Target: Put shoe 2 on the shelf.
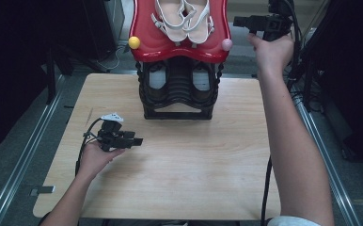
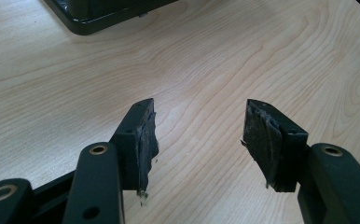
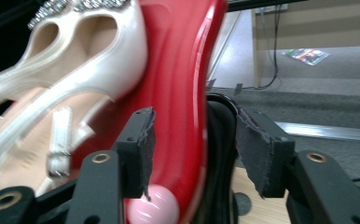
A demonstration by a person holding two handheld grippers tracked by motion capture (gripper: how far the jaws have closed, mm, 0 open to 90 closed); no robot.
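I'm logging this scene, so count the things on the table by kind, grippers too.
Shoe rack: 1
White sandals: 2
Knobs, yellow and pink: 2
Grippers, left and right: 2
Total: 7

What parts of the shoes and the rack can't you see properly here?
- White sandals: toes cut off by the high view's top edge; blurred in the right gripper view.
- Dark shoes: mostly hidden under the red shelf.
- Black rack: mostly cut off by the left gripper view's top edge.
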